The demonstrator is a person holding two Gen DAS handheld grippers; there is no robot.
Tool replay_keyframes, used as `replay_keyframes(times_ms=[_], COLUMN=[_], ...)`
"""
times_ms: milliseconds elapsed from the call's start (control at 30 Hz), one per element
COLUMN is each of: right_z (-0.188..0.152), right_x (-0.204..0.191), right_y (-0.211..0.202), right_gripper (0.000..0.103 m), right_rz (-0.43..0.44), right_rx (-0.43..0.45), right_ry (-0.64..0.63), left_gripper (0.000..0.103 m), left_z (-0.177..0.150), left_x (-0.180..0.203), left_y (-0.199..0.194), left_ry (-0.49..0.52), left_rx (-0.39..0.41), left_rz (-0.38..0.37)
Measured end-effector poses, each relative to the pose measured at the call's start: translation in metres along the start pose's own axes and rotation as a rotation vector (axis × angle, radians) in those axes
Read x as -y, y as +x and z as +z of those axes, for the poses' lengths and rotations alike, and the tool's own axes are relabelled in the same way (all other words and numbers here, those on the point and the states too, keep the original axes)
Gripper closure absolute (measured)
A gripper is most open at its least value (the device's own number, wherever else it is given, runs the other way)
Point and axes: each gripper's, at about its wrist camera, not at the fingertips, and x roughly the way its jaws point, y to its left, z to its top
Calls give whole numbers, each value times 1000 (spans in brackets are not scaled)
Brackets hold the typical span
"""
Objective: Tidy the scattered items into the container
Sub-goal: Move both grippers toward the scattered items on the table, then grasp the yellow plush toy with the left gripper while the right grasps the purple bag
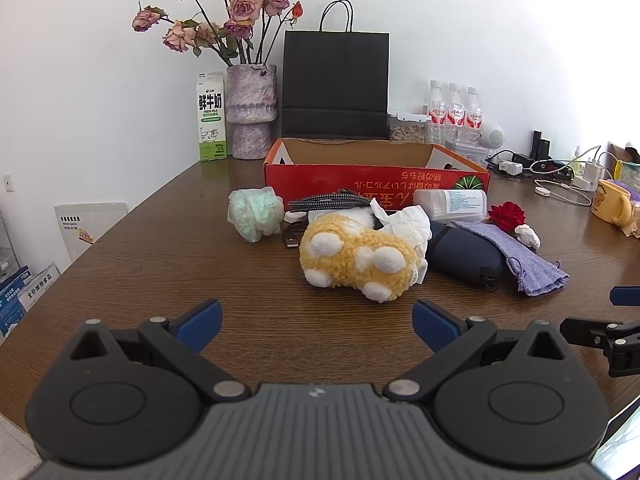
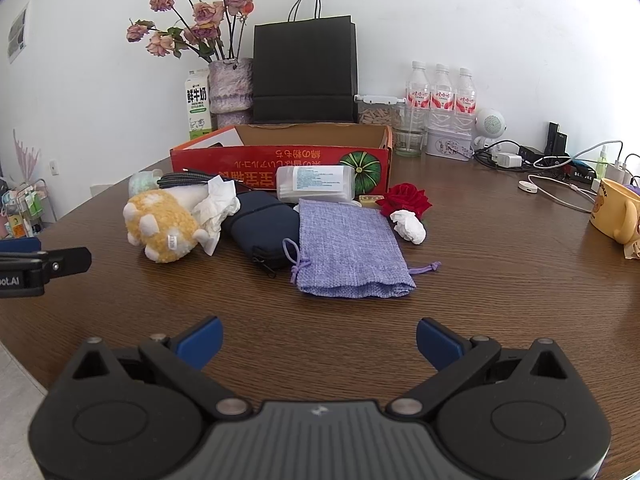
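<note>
An open red cardboard box (image 1: 376,180) (image 2: 280,160) stands at the back of the brown table. In front of it lie a yellow plush toy (image 1: 356,260) (image 2: 162,220), a crumpled white tissue (image 1: 404,220) (image 2: 218,204), a dark blue pouch (image 1: 464,256) (image 2: 262,224), a purple drawstring bag (image 1: 520,256) (image 2: 348,248), a red fabric rose (image 1: 507,215) (image 2: 406,198), a clear plastic case (image 1: 452,202) (image 2: 316,184), a green-white bundle (image 1: 254,214) and a braided cable (image 1: 328,202). My left gripper (image 1: 318,322) is open and empty, short of the plush toy. My right gripper (image 2: 319,340) is open and empty, short of the purple bag.
A vase of dried roses (image 1: 251,116), a milk carton (image 1: 211,118), a black paper bag (image 1: 335,84) and water bottles (image 2: 440,92) stand behind the box. Chargers and cables (image 2: 560,176) and a yellow mug (image 2: 616,208) sit at the right.
</note>
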Motion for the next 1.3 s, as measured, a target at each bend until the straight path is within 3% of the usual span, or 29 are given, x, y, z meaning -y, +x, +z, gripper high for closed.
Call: replay_keyframes(times_ms=[767, 1300], right_z=[0, 17], right_x=[3, 20], right_y=[6, 25], right_gripper=[0, 0], right_rz=[-2, -26], right_rx=[-7, -18], right_ry=[5, 21], left_gripper=[0, 0], left_z=[3, 28], left_x=[3, 14], left_y=[14, 72], left_ry=[11, 95], left_rx=[-22, -97], left_rz=[-12, -91])
